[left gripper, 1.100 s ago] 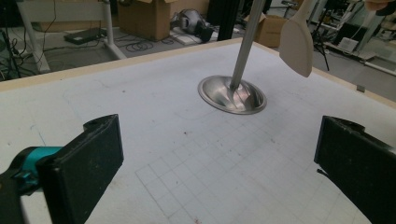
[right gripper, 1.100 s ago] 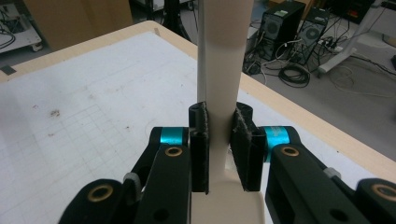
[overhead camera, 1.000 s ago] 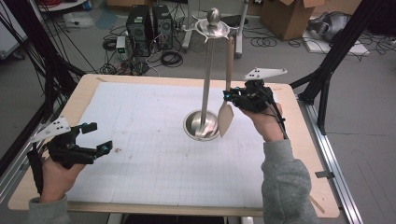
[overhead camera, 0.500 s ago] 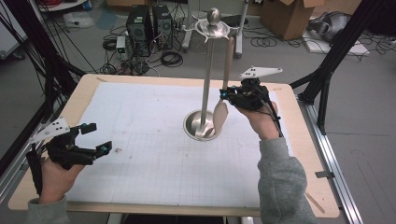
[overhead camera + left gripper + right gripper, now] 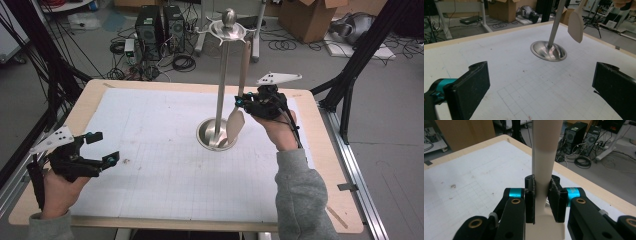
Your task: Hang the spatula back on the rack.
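A steel utensil stand (image 5: 219, 90) rises from a round dish base (image 5: 206, 137) at the table's middle, with a hook crown and ball on top. A beige spatula (image 5: 235, 123) hangs upright beside the pole, its handle reaching up to the crown. My right gripper (image 5: 240, 102) is shut on the spatula's handle (image 5: 543, 157), just above the blade; the pads (image 5: 556, 196) press it from both sides. My left gripper (image 5: 102, 147) stands open near the table's front left, nothing between its jaws. From there the stand's base (image 5: 548, 50) and the spatula blade (image 5: 575, 23) lie ahead.
White grid paper (image 5: 165, 165) covers the wooden table (image 5: 90, 92). Beyond the far edge are computer towers (image 5: 161, 25), cables and cardboard boxes (image 5: 310, 17) on the floor. Black frame struts (image 5: 360, 55) stand at the right.
My right gripper has lifted the spatula a little beside the pole, the blade rising off the dish base. The left gripper has stayed put.
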